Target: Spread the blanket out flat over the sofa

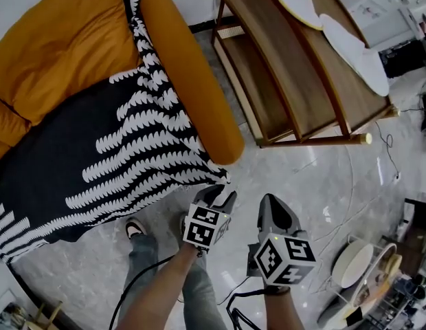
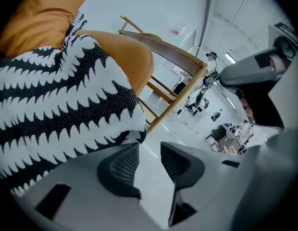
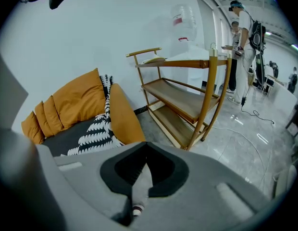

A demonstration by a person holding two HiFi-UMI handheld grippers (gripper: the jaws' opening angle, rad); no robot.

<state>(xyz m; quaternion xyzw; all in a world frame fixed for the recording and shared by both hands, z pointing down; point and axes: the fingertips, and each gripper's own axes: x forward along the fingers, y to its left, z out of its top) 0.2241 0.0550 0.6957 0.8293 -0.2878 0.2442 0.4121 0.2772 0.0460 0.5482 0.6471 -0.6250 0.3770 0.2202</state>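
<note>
While the black-and-white patterned blanket covers most of the seat of the orange sofa, a narrow strip of it runs up between the back cushion and the armrest, and its near edge hangs over the seat's front edge. The blanket's corner sits at the front corner of the sofa, just under the end of the armrest, and the left tongs point at that corner from the floor side. In the left gripper view the left tongs stand apart with only bare floor between them; the blanket corner hangs just above and beside the tip of one jaw, outside the gap, and whether it touches that tip cannot be told. The right tongs hover over the floor beside the left pair, clear of the sofa's front corner and apart from the blanket. In the right gripper view the right tongs are closed, tips together, on nothing. A wooden rack stands beyond the armrest.
</note>
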